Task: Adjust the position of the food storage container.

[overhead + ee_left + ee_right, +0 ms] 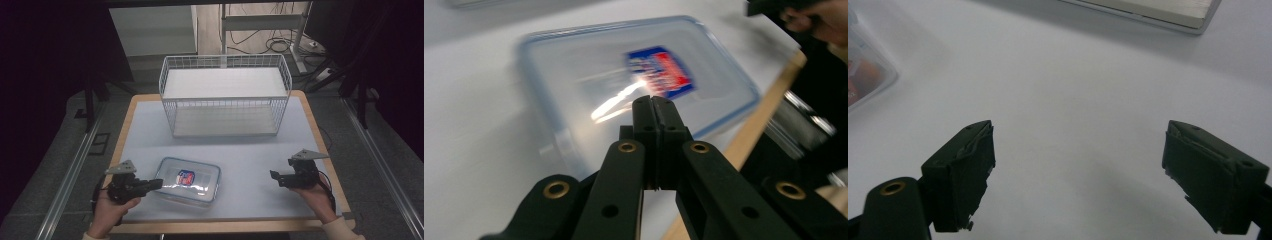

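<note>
A clear plastic food container (188, 185) with a blue-rimmed lid and a red and blue label lies flat on the desk (250, 150), near its front edge and left of the middle. The left claw (159, 183) sits at the container's left end, tip right at the rim; from above I can't quite tell whether it touches. In the left gripper view its jaws are clenched tight together with nothing between them, pointing over the lid (589, 70), which is smeared by blur.

The right claw (274, 176) hangs well off to the right of the container, over bare desk, held in the person's right hand (312, 192). In the right gripper view its jaws stand wide apart, released, gripping nothing, with a corner of the container (865, 75) at the far left.

Behind, toward the back of the desk, stands a white wire basket (225, 95) with two levels, well apart from both claws.
</note>
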A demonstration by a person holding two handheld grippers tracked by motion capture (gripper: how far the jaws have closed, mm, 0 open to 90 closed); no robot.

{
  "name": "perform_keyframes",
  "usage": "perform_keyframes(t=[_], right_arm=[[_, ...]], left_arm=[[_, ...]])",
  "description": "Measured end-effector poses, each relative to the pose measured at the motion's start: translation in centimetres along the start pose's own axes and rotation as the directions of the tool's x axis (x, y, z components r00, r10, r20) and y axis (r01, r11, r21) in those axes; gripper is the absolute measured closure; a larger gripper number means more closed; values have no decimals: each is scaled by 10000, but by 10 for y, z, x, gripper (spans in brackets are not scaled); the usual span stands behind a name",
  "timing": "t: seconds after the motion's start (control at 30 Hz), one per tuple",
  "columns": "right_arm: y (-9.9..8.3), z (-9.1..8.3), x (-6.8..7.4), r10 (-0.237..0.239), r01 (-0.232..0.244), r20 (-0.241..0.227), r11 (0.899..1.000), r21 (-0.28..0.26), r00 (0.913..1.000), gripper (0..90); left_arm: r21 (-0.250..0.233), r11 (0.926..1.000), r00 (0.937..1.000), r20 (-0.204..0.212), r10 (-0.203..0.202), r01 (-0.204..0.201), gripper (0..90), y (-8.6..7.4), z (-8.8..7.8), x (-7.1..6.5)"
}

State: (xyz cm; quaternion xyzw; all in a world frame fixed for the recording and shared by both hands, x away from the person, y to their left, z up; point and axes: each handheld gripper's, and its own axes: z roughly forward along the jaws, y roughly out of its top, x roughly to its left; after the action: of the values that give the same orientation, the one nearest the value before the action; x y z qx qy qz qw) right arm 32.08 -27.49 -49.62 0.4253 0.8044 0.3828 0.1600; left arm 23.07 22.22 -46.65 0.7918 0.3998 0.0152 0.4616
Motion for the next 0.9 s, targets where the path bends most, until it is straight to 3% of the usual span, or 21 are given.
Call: perform_keyframes(t=[0.13, 0.23, 0.27, 0.33, 0.4, 0.43, 0.53, 0.63, 0.67, 0.73, 0.83, 0.9], right_arm=[[0, 0, 0, 6, -6, 0, 10000, 8, 10000, 136], [0, 0, 0, -7, 7, -15, 10000, 3, 10000, 137], [0, 0, 0, 11, -11, -21, 10000, 23, 10000, 137], [0, 1, 1, 11, -10, -28, 10000, 35, 10000, 137], [0, 0, 1, -4, 4, -54, 10000, 44, 10000, 137], [0, 0, 1, -4, 4, -54, 10000, 44, 10000, 137], [-1, 1, 1, 6, -6, -52, 10000, 47, 10000, 137], [-1, 1, 1, -14, 14, -57, 10000, 77, 10000, 137], [-1, 2, 2, -17, 18, -52, 9999, 118, 10000, 137], [-1, 2, 2, -49, 50, -64, 9999, 136, 10000, 137], [-1, 2, 1, -30, 31, -50, 9999, 150, 10000, 137], [-1, 2, 1, -14, 15, -47, 9999, 164, 10000, 137]], left_arm=[[221, 9988, 9983, 396, 435, -444, 900, 5, 12, -15], [373, 9964, 9924, 998, 717, -757, 900, 8, 24, -31], [702, 9912, 9867, 1260, 1026, -1121, 900, 8, 33, -41], [889, 9871, 9836, 1345, 1206, -1332, 900, 7, 38, -46], [1469, 9731, 9760, 1533, 1547, -1773, 900, 3, 53, -55], [1469, 9731, 9760, 1533, 1547, -1773, 900, 3, 53, -55], [1972, 9587, 9721, 1553, 1761, -2051, 900, -2, 66, -62], [2152, 9530, 9712, 1528, 1829, -2133, 900, -5, 74, -65], [2354, 9468, 9722, 1346, 1917, -2193, 900, -7, 81, -68], [2469, 9430, 9730, 1159, 1998, -2230, 900, -7, 85, -69], [2442, 9460, 9753, 1108, 1913, -2133, 900, -6, 90, -67], [2464, 9437, 9743, 1006, 2015, -2206, 900, -6, 93, -69]])
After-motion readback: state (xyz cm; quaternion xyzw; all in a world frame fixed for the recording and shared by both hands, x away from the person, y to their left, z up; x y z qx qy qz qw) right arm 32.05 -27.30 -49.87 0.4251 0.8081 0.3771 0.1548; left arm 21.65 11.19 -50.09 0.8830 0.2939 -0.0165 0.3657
